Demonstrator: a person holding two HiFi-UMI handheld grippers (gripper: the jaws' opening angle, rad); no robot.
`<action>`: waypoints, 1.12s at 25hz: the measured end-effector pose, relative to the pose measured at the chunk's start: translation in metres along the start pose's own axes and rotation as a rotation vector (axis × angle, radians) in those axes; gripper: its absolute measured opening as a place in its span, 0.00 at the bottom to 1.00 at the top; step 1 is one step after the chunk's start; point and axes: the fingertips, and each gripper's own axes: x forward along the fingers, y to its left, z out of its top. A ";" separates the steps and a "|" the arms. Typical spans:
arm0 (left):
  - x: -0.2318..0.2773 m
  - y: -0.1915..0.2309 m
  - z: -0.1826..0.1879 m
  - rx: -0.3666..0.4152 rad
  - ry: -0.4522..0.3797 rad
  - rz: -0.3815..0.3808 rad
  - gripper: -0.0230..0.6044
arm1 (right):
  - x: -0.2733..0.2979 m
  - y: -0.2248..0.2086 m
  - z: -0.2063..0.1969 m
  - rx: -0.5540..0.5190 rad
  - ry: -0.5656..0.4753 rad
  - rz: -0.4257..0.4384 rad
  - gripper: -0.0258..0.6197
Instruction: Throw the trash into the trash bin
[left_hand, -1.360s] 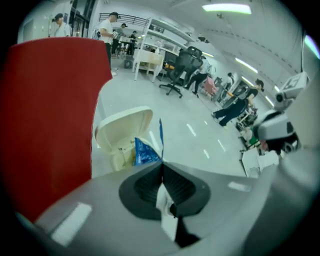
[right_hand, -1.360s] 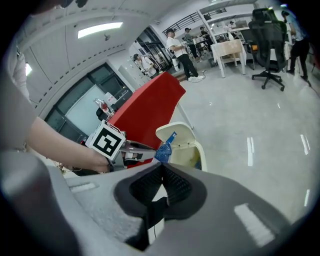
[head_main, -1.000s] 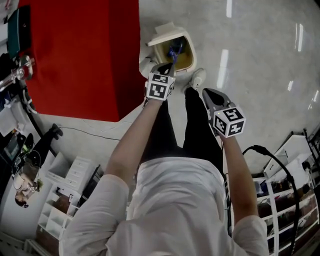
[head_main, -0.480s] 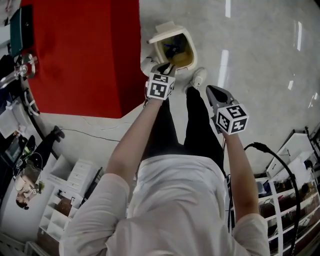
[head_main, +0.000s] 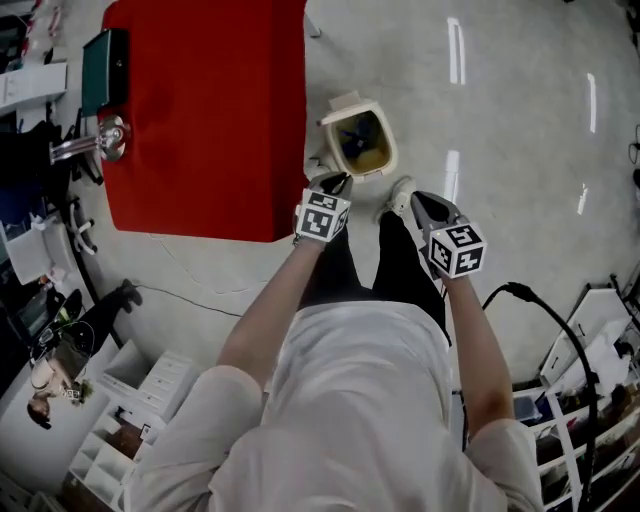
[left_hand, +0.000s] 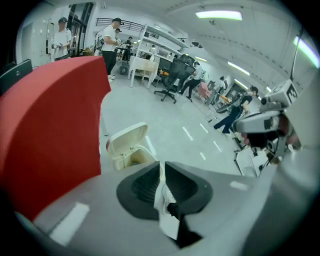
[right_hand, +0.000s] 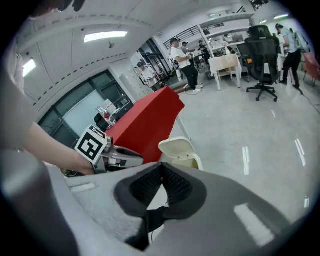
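Note:
The cream trash bin (head_main: 388, 160) stands on the floor with its lid flipped back, beside the red table's corner. A dark bluish piece of trash (head_main: 358, 131) lies inside it. My left gripper (head_main: 336, 184) hangs just short of the bin's near rim. Its jaws have just been closing; the tips meet with nothing between them (left_hand: 160, 165). My right gripper (head_main: 416, 201) is to the right, over a white shoe, and is shut and empty (right_hand: 161, 165). The bin (left_hand: 127, 150) lies ahead of the left gripper's jaws, and also shows as the bin (right_hand: 182, 150) in the right gripper view.
A red-covered table (head_main: 210, 110) fills the left, with a green box (head_main: 100, 68) on it. My legs and white shoes (head_main: 400, 195) stand just before the bin. A black cable (head_main: 520, 295) loops on the right; white shelves (head_main: 150, 380) sit lower left. People and office chairs stand far off.
A second ago a blue piece hung from the left gripper's tips over the bin; it now lies inside. Both grippers have risen, and the bin looks smaller and farther.

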 end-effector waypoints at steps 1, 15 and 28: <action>-0.006 -0.003 0.001 0.009 -0.001 -0.007 0.09 | -0.004 0.003 0.003 -0.004 -0.005 -0.001 0.04; -0.117 -0.038 0.046 0.117 -0.046 -0.112 0.04 | -0.056 0.052 0.042 -0.065 -0.058 -0.017 0.04; -0.183 -0.058 0.078 0.097 -0.124 -0.190 0.04 | -0.082 0.087 0.088 -0.110 -0.135 0.009 0.04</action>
